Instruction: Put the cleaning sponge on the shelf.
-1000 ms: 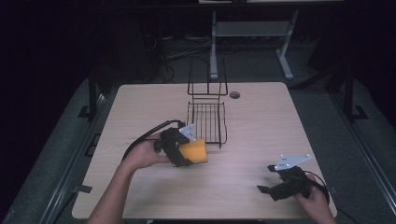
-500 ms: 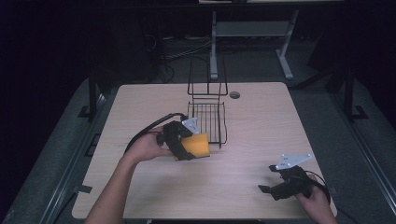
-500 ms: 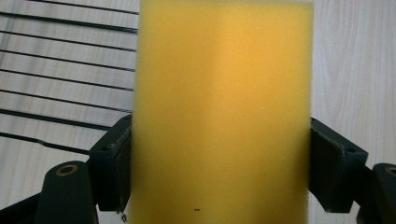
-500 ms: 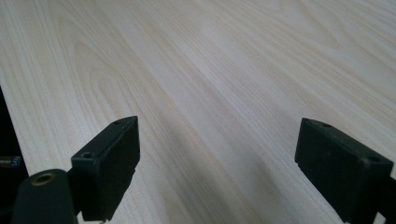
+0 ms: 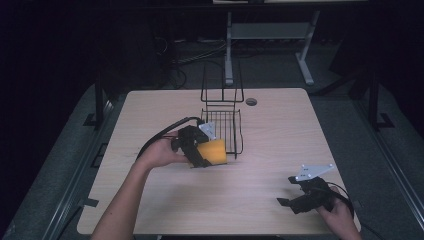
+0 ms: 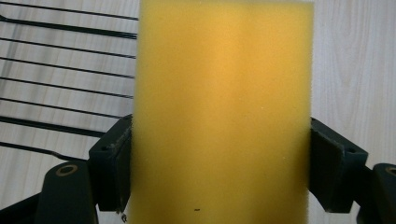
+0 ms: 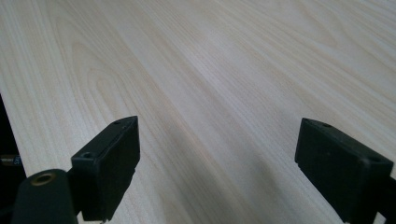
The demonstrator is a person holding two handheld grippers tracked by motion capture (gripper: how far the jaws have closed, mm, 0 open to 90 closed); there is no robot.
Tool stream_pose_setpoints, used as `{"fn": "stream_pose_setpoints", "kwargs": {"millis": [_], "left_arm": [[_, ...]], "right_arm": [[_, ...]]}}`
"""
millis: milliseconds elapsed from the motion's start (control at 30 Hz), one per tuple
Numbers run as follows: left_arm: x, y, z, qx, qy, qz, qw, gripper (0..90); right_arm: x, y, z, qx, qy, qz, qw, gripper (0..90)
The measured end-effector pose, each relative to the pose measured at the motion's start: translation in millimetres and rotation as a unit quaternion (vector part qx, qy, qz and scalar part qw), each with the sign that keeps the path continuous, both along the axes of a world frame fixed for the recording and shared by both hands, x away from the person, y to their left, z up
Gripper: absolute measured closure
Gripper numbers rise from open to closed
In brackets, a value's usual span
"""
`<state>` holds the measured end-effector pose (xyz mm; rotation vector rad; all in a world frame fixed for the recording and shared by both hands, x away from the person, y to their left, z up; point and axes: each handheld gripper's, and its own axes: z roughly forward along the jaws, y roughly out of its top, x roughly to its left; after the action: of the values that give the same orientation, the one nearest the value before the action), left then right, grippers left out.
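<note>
Left gripper (image 5: 202,152) clamps a yellow sponge (image 5: 212,152), jaws pressed on both of its side faces; in the left gripper view the sponge (image 6: 222,112) stands with its long axis running straight out from the jaws. It hangs just above the wooden table (image 5: 280,130), right at the near-left corner of the black wire basket (image 5: 223,131). Basket lies just beyond and to the right of the sponge, touching or nearly so, can't tell which. Likely next move: short carry forward-right over the rim. Right gripper (image 5: 300,200) is well apart at the near right edge, jaws spread wide, holding nothing, over bare tabletop (image 7: 196,84). Left hand is far nearer the basket.
</note>
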<state>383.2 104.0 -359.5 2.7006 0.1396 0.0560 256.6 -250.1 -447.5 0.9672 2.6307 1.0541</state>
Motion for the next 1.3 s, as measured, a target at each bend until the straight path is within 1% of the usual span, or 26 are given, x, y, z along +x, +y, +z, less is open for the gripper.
{"fn": "stream_pose_setpoints", "kwargs": {"millis": [67,233,333,433,500,600,700,733,800,867,967,1000,1033,1067,1167,1233,1300], "left_arm": [[3.5,-0.3,-1.7,0.002,0.005,0.002,1.0,21.8],[9.1,-1.8,-6.0,0.009,0.008,0.003,0.9999,21.8],[11.4,-3.0,-6.7,0.006,0.009,0.004,0.9999,21.8],[13.9,-5.0,-7.2,0.009,0.008,0.002,0.9999,21.8],[17.4,-5.1,-7.8,0.007,0.011,0.002,0.9999,21.7],[21.4,-7.2,-8.7,0.017,0.015,0.005,0.9997,21.7],[25.8,-10.7,-6.8,0.02,0.01,-0.003,0.9998,21.8],[26.8,-11.6,-6.4,0.016,0.007,-0.003,0.9998,21.7],[29.4,-13.6,-6.5,0.017,0.013,0.002,0.9998,21.7],[33.1,-16.6,-7.0,0.026,0.013,-0.001,0.9996,21.7],[36.9,-20.2,-7.7,0.026,0.009,-0.001,0.9996,21.7],[37.4,-21.0,-8.1,0.018,0.008,0.001,0.9998,21.7],[39.0,-21.7,-8.5,0.015,0.007,0.0,0.9999,21.7],[40.5,-22.2,-8.8,0.016,0.011,-0.002,0.9998,21.7],[44.1,-23.6,-12.7,0.015,0.012,-0.002,0.9998,21.7],[46.0,-24.2,-15.3,0.017,0.019,0.003,0.9997,21.7],[48.9,-24.1,-16.6,0.017,0.019,0.006,0.9997,21.7]], "right_arm": [[0.5,0.2,0.1,-0.002,0.0,0.002,1.0,13.7],[0.1,0.0,0.6,-0.002,0.001,0.003,1.0,13.7],[0.1,-0.2,0.5,-0.001,0.002,0.002,1.0,13.7],[0.5,0.5,0.1,-0.003,0.0,0.003,1.0,13.7],[1.0,1.2,-0.2,-0.004,0.003,0.004,1.0,13.7],[1.2,1.5,-0.4,-0.004,0.003,0.004,1.0,13.7],[1.5,0.8,-0.2,-0.003,0.003,0.004,1.0,13.7],[1.7,0.6,-0.2,-0.003,0.003,0.003,1.0,13.7],[2.2,0.3,-0.5,-0.002,0.005,0.004,1.0,13.7],[2.5,0.1,-0.7,-0.002,0.005,0.004,1.0,13.7],[2.6,-0.2,-0.9,-0.002,0.006,0.004,1.0,13.7],[2.7,-0.4,-1.0,-0.002,0.006,0.004,1.0,13.7],[2.6,-0.6,-1.0,-0.003,0.005,0.004,1.0,13.7],[2.5,-0.7,-0.9,-0.002,0.005,0.004,1.0,13.7],[2.7,-1.1,-0.8,-0.003,0.005,0.004,1.0,13.7],[2.5,-1.2,-0.7,-0.003,0.005,0.005,1.0,13.7],[1.9,-1.5,0.0,-0.002,0.005,0.004,1.0,13.7]]}}
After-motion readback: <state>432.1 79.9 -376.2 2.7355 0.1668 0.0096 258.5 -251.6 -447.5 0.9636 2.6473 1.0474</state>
